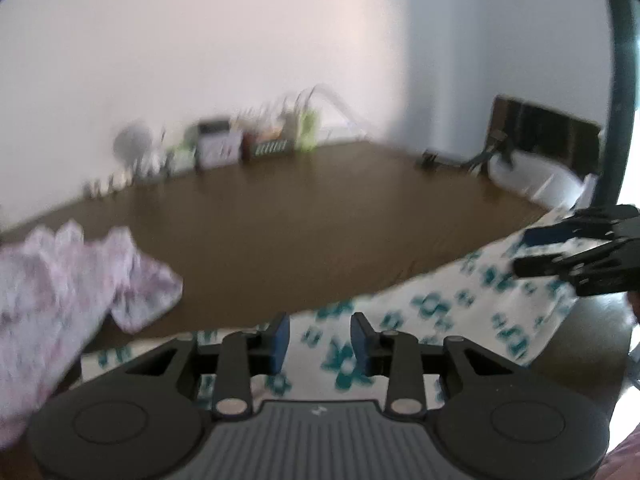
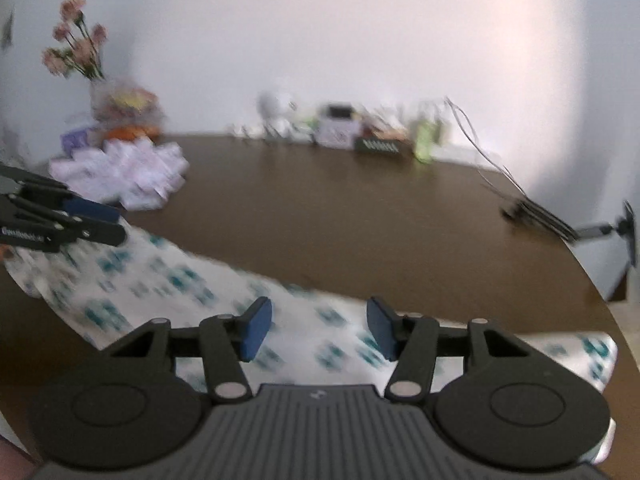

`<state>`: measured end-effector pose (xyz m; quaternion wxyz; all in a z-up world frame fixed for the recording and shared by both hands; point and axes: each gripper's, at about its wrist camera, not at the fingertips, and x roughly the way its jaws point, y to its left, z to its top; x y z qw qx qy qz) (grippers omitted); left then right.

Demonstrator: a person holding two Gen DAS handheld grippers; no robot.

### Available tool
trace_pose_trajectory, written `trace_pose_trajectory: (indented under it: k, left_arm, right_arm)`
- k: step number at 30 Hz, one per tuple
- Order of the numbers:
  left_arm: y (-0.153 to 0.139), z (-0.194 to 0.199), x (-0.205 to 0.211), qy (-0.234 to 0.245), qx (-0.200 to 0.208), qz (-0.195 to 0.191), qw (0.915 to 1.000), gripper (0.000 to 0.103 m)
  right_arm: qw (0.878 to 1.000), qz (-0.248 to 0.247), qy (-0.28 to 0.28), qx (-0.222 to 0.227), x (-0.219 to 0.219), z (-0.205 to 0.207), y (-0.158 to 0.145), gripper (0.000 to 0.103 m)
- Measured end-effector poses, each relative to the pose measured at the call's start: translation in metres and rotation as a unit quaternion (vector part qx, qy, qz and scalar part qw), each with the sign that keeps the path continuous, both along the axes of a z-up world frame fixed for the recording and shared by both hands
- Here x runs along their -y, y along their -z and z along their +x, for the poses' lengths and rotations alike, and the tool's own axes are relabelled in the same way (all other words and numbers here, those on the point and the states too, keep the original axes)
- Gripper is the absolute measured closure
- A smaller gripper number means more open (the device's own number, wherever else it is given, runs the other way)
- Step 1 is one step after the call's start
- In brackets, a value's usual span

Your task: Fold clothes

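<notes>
Now you are between grasps: the white cloth with teal flowers (image 2: 172, 292) lies spread flat on the brown surface (image 2: 360, 216), directly beneath and ahead of both pairs of fingers, and no edge is lifted yet. Judged from this layout, the step in hand is the approach to the first fold of this piece.

Left gripper (image 1: 319, 343): your fingers stand partly apart, the blue pads clear of the fabric that shows in the gap between them; nothing is gripped. Right gripper (image 2: 318, 329): your fingers stand wider apart, likewise over the printed cloth, released and holding nothing. Whether the tips brush the cloth cannot be told through the blur. In the left wrist view the right gripper appears to the far right of your left fingers, over the cloth's far corner.

A second garment, pale pink and crumpled (image 1: 72, 280), lies to the left of the left fingers, apart from the teal piece. Small clutter (image 2: 360, 132) and a vase of flowers (image 2: 76, 44) stand well beyond the fingers along the wall.

The next move calls for lowering each pair of fingers onto a cloth edge, clenching on a single layer, and carrying both edges over evenly.
</notes>
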<state>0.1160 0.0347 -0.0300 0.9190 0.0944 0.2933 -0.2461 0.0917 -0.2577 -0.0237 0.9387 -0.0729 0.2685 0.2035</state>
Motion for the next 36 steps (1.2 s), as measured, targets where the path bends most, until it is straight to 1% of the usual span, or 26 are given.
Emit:
trace_pose_trajectory:
  k: [1, 2, 3, 4, 6, 8, 9, 10, 11, 13, 15, 17, 20, 21, 22, 23, 24, 25, 26, 27, 28, 31, 33, 35, 36]
  left_arm:
    - [0.007, 0.003, -0.001, -0.011, -0.013, 0.005, 0.9998, 0.071]
    - [0.011, 0.005, -0.005, -0.019, -0.024, 0.002, 0.9995, 0.070]
    - [0.014, 0.006, -0.010, -0.024, -0.027, -0.016, 0.9992, 0.070]
    - [0.014, 0.005, -0.014, -0.030, -0.032, -0.025, 0.9987, 0.069]
    - [0.014, 0.005, -0.016, -0.038, -0.036, -0.033, 0.9981, 0.069]
    - [0.014, 0.005, -0.016, -0.037, -0.033, -0.029, 0.9983, 0.069]
    - [0.013, 0.006, -0.015, -0.037, -0.033, -0.028, 0.9984, 0.069]
    - [0.011, 0.006, -0.016, -0.037, -0.035, -0.028, 0.9983, 0.069]
    - [0.011, 0.007, -0.018, -0.038, -0.037, -0.031, 0.9981, 0.069]
    - [0.009, 0.006, -0.021, -0.040, -0.038, -0.035, 0.9979, 0.069]
    - [0.009, 0.004, -0.025, -0.043, -0.039, -0.042, 0.9974, 0.070]
    - [0.011, 0.003, -0.025, -0.047, -0.036, -0.045, 0.9972, 0.070]
    - [0.010, 0.004, -0.020, -0.050, -0.032, -0.033, 0.9977, 0.069]
    - [0.007, 0.003, -0.017, -0.050, -0.029, -0.026, 0.9980, 0.070]
    - [0.004, 0.003, -0.014, -0.050, -0.025, -0.018, 0.9983, 0.067]
    - [-0.003, 0.000, -0.009, -0.050, -0.009, -0.006, 0.9987, 0.061]
    - [-0.010, -0.003, -0.005, -0.050, 0.008, 0.006, 0.9987, 0.057]
    - [-0.018, -0.006, 0.001, -0.050, 0.029, 0.009, 0.9983, 0.048]
    - [-0.026, -0.009, 0.007, -0.044, 0.046, 0.005, 0.9980, 0.042]
    - [-0.034, -0.011, 0.016, -0.030, 0.058, -0.003, 0.9979, 0.039]
    - [-0.040, -0.012, 0.026, -0.012, 0.064, -0.009, 0.9978, 0.038]
    - [-0.047, -0.015, 0.071, 0.054, 0.076, -0.012, 0.9956, 0.038]
    - [-0.044, -0.015, 0.104, 0.089, 0.070, -0.012, 0.9935, 0.038]
    - [-0.039, -0.015, 0.138, 0.122, 0.061, -0.013, 0.9906, 0.043]
    - [-0.036, -0.016, 0.151, 0.137, 0.057, -0.013, 0.9889, 0.044]
  right_arm:
    - [1.000, -0.007, 0.003, -0.006, 0.006, 0.001, 0.004, 0.049]
    - [1.000, -0.013, 0.005, -0.011, 0.011, 0.001, 0.008, 0.051]
    - [1.000, -0.018, 0.004, -0.015, 0.017, 0.000, 0.011, 0.051]
    - [1.000, -0.018, 0.003, -0.015, 0.023, -0.002, 0.013, 0.051]
    - [1.000, -0.012, 0.005, -0.016, 0.036, -0.006, 0.016, 0.051]
    - [1.000, -0.009, 0.016, -0.014, 0.050, -0.007, 0.017, 0.051]
    - [1.000, -0.008, 0.022, -0.012, 0.058, -0.007, 0.017, 0.055]
    - [1.000, -0.011, 0.026, -0.010, 0.066, -0.008, 0.018, 0.061]
    - [0.999, -0.007, 0.034, -0.011, 0.075, -0.010, 0.017, 0.061]
    - [0.999, 0.001, 0.050, -0.013, 0.093, -0.012, 0.016, 0.060]
    - [0.998, 0.017, 0.067, -0.017, 0.112, -0.012, 0.016, 0.054]
    - [0.996, 0.036, 0.076, -0.024, 0.124, -0.012, 0.020, 0.051]
    - [0.996, 0.040, 0.076, -0.013, 0.124, -0.014, 0.023, 0.050]
    - [0.996, 0.050, 0.075, -0.009, 0.125, -0.016, 0.021, 0.050]
    - [0.995, 0.067, 0.080, -0.003, 0.130, -0.021, 0.016, 0.049]
    - [0.993, 0.084, 0.086, 0.004, 0.135, -0.025, 0.010, 0.046]
    - [0.990, 0.101, 0.093, 0.008, 0.141, -0.029, 0.005, 0.039]
    - [0.987, 0.118, 0.109, 0.006, 0.150, -0.032, 0.002, 0.034]
    - [0.983, 0.135, 0.124, 0.004, 0.159, -0.034, -0.002, 0.028]
    - [0.978, 0.153, 0.139, -0.001, 0.167, -0.037, -0.005, 0.028]
    - [0.973, 0.173, 0.150, -0.014, 0.175, -0.036, -0.005, 0.028]
    - [0.956, 0.229, 0.173, -0.056, 0.194, -0.031, 0.002, 0.028]
    - [0.945, 0.256, 0.186, -0.084, 0.199, -0.026, 0.008, 0.029]
    - [0.933, 0.286, 0.190, -0.112, 0.203, -0.025, 0.014, 0.030]
    - [0.925, 0.302, 0.192, -0.127, 0.204, -0.026, 0.018, 0.030]
